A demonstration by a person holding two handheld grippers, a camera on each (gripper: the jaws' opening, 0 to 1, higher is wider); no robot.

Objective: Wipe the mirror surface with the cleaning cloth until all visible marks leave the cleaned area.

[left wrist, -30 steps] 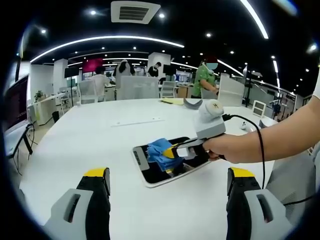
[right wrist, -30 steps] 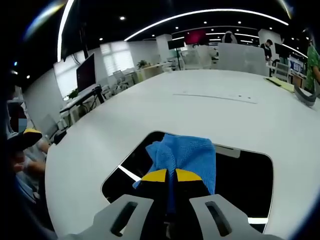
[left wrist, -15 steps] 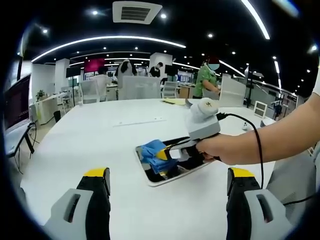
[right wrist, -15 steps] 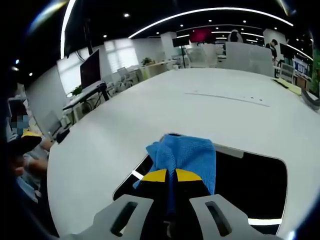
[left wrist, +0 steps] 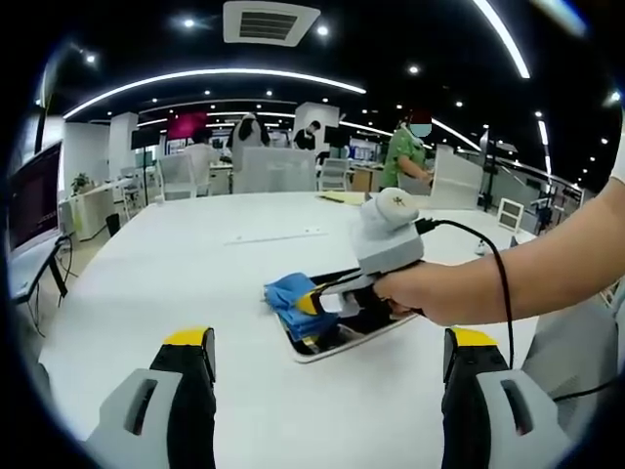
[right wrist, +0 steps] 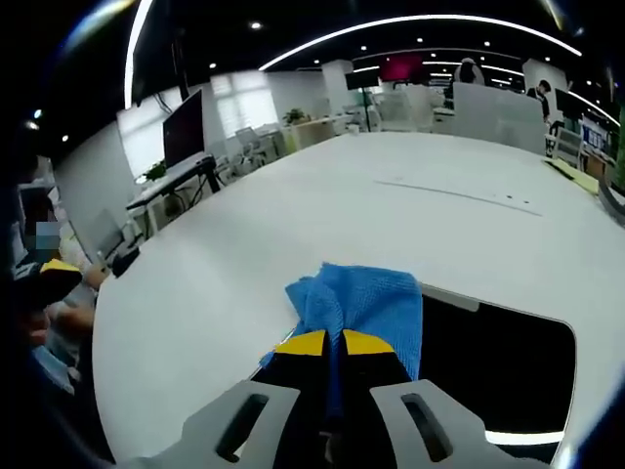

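Right gripper view: right gripper [right wrist: 332,344] has its yellow-tipped jaws pressed together on a fold of the blue cloth [right wrist: 366,301]
Cloth position: it lies at the near-left end of the mirror [right wrist: 498,371], its far edge lapping over the rim onto the white table [right wrist: 293,215]
Mirror position: flat on the table, dark glass in a pale frame; in the left gripper view the mirror [left wrist: 337,332] sits mid-table with the cloth [left wrist: 291,293] at its left end and the right gripper [left wrist: 322,301] over it
Left gripper: left gripper [left wrist: 322,391] is held back from the mirror, jaws wide apart, holding nothing
Step in hand: judged to be a wiping stroke at the end of the glass
Technique: keep the cloth flat under the jaw tips so fabric, not plastic, meets the glass; press lightly and evenly
Stroke plan: overlap each pass and cover the glass up to the frame
Risk: the mirror looks free to slide on the smooth table; steadying its edge with the left gripper may help
Marks: too small to make out against the dark reflection
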